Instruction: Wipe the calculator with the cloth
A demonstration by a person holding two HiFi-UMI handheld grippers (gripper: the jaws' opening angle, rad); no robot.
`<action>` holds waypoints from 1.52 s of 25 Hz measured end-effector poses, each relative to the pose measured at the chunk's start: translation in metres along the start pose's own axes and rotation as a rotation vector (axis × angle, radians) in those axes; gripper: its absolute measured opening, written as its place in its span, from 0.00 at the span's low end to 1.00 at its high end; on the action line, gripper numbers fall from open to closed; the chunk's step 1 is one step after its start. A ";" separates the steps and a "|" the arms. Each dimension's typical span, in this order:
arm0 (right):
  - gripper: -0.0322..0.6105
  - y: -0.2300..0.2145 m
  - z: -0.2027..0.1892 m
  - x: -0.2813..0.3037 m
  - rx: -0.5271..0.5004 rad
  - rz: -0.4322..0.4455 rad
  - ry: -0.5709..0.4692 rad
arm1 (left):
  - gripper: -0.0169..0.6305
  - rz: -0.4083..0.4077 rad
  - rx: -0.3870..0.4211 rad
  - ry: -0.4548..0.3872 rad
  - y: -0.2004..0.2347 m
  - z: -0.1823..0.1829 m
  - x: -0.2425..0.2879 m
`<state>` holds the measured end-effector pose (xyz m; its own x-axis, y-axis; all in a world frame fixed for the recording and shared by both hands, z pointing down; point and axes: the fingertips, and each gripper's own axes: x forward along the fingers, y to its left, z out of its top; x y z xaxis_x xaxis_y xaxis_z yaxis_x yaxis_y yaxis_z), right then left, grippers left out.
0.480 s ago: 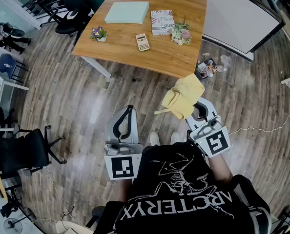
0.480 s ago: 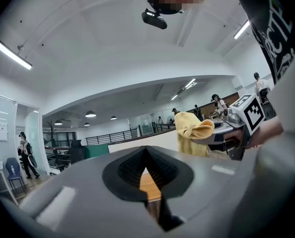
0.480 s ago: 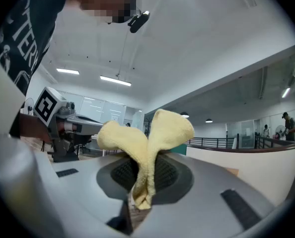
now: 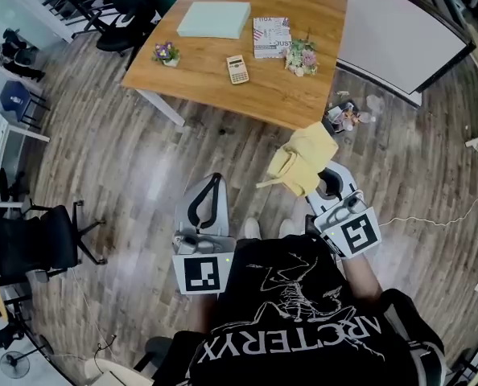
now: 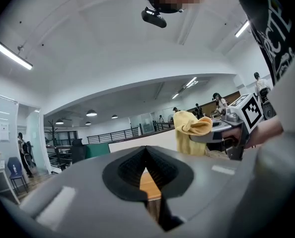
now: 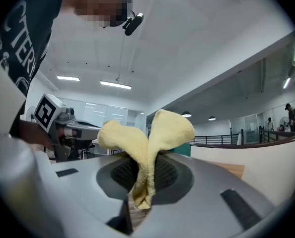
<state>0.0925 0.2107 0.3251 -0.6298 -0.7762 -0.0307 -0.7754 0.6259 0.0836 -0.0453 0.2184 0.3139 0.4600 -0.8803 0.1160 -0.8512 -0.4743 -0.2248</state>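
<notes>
The right gripper [image 4: 326, 182] is clenched on a fold of the yellow cloth [image 4: 303, 158], and most of the cloth flops out beyond its fingertips. The left gripper [image 4: 214, 179] is closed on nothing. The calculator [image 4: 237, 69] lies on the table [image 4: 287, 95], well ahead of both. I think it may slide during wiping, because nothing steadies it.

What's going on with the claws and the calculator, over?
Right claw shut on cloth. Left claw shut, empty. Calculator untouched on table, well ahead. Nothing seen between.
</notes>
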 end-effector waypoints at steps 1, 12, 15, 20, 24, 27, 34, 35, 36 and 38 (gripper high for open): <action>0.14 -0.001 0.000 0.000 0.000 0.002 -0.002 | 0.04 0.004 -0.001 0.000 -0.001 0.000 0.001; 0.14 -0.033 -0.015 -0.010 0.011 0.052 0.008 | 0.04 0.042 -0.015 0.018 -0.029 -0.002 0.025; 0.14 -0.042 -0.022 -0.009 0.023 0.074 0.021 | 0.04 0.057 -0.027 0.026 -0.035 -0.003 0.034; 0.14 -0.055 -0.031 0.011 0.034 0.107 0.033 | 0.04 0.091 -0.032 0.044 -0.025 -0.010 0.049; 0.14 -0.070 -0.038 0.047 0.030 0.114 0.039 | 0.04 0.092 -0.036 0.048 0.001 -0.020 0.075; 0.14 -0.080 -0.044 0.081 0.037 0.095 0.044 | 0.04 0.064 -0.034 0.039 0.027 -0.027 0.103; 0.14 -0.110 -0.039 0.193 0.023 0.042 0.072 | 0.04 -0.031 -0.024 0.037 0.118 -0.032 0.187; 0.14 -0.114 -0.037 0.211 0.022 0.029 0.075 | 0.04 -0.049 -0.021 0.042 0.132 -0.033 0.197; 0.14 -0.118 -0.036 0.227 0.023 0.015 0.076 | 0.04 -0.065 -0.019 0.045 0.146 -0.035 0.207; 0.14 -0.127 -0.035 0.255 0.027 -0.012 0.077 | 0.04 -0.083 -0.031 0.050 0.173 -0.039 0.225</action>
<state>0.0315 -0.0694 0.3419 -0.6159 -0.7865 0.0454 -0.7845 0.6176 0.0567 -0.0990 -0.0615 0.3393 0.5164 -0.8369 0.1812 -0.8186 -0.5446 -0.1826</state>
